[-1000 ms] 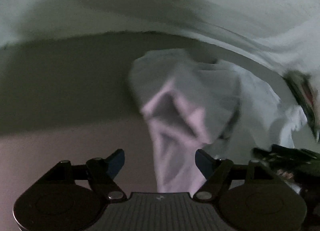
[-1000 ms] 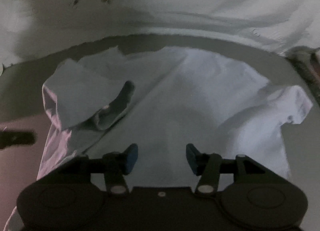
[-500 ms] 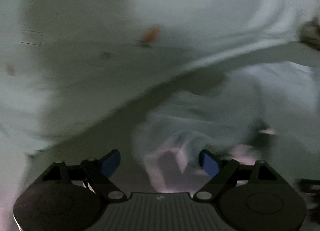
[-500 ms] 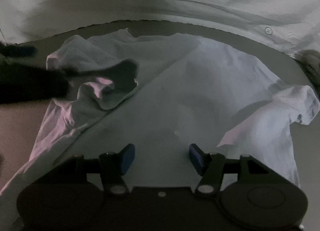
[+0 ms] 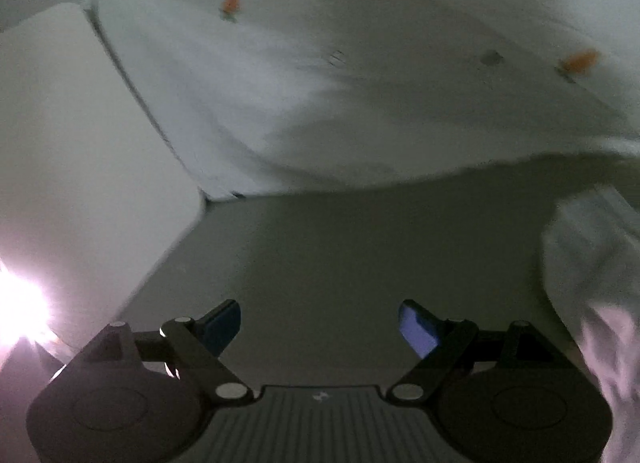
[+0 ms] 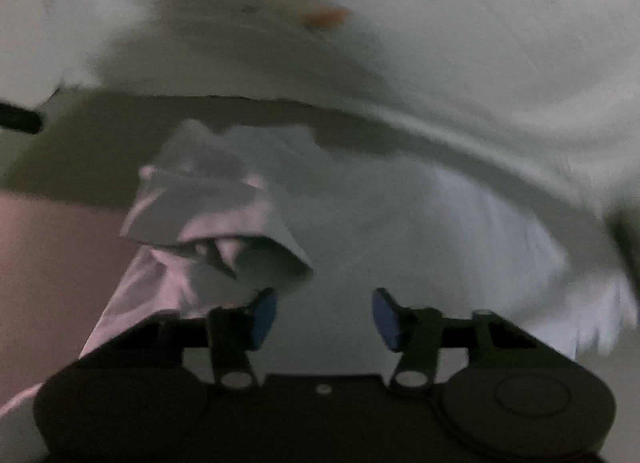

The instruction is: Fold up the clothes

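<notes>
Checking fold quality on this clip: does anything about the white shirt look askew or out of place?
Yes. The white shirt's left side is bunched into a crumpled flap instead of lying flat. The right gripper is closing just above the fabric, nothing pinched yet.

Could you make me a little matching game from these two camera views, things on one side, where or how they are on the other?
Things:
1. left gripper
2. right gripper
3. white T-shirt
4. orange-printed sheet

States:
a. lying crumpled on the grey surface
b. draped across the background
c. jaws wide, only bare surface ahead
d. jaws closing above white cloth

Pairs: 1-c, 2-d, 3-a, 4-b
</notes>
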The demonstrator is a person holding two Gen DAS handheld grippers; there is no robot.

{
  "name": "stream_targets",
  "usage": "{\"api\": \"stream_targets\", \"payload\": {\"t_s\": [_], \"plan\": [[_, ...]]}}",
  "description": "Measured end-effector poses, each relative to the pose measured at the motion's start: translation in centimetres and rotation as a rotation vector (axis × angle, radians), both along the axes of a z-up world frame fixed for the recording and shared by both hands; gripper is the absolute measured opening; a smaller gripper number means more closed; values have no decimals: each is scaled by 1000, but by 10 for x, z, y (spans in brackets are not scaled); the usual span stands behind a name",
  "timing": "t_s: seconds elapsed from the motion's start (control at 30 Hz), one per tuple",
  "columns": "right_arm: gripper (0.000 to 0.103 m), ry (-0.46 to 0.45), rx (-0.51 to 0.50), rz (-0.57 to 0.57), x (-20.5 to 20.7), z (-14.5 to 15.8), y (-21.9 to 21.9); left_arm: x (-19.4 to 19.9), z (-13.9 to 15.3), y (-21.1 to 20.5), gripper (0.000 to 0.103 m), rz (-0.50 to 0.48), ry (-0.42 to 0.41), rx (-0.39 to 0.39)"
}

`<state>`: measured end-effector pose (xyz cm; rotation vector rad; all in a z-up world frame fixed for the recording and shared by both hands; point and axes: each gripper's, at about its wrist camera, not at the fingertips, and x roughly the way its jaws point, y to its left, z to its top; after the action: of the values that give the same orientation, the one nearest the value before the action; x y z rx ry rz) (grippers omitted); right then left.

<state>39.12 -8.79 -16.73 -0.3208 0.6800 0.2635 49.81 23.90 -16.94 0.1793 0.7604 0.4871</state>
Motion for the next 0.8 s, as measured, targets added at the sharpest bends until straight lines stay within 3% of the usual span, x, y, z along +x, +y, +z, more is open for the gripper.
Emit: {"api": "stream_targets", "payload": {"t_s": [0.03, 0.13, 0.2, 0.27, 0.3, 0.4, 0.53, 0.67, 0.8], "plan": [[33, -23, -45, 50, -1, -1, 11, -2, -4, -5, 87, -18, 12, -21], [32, -75, -135, 201, -7, -5, 41, -10, -17, -18, 87, -70, 49, -82], [40, -100, -180, 309, -13, -8, 61, -14, -23, -26, 87, -101, 70, -113], [63, -136, -250, 411, -18, -15, 81, -21, -24, -28, 87, -115, 73, -117], [64, -157, -282, 452, -19, -18, 91, -25, -22, -26, 87, -115, 68, -122], [51, -174, -329, 491, -9, -25, 112, -31, -20, -8, 88, -77, 41, -158], [5, -127, -326, 473, 14, -24, 125, -43, -15, 20, 88, 20, 7, -219], [5, -127, -151, 433, 22, 18, 134, -62, -8, 49, 88, 102, -19, -188], [5, -135, -5, 534, 18, 53, 175, -79, 6, 86, 88, 213, -38, -122]]}}
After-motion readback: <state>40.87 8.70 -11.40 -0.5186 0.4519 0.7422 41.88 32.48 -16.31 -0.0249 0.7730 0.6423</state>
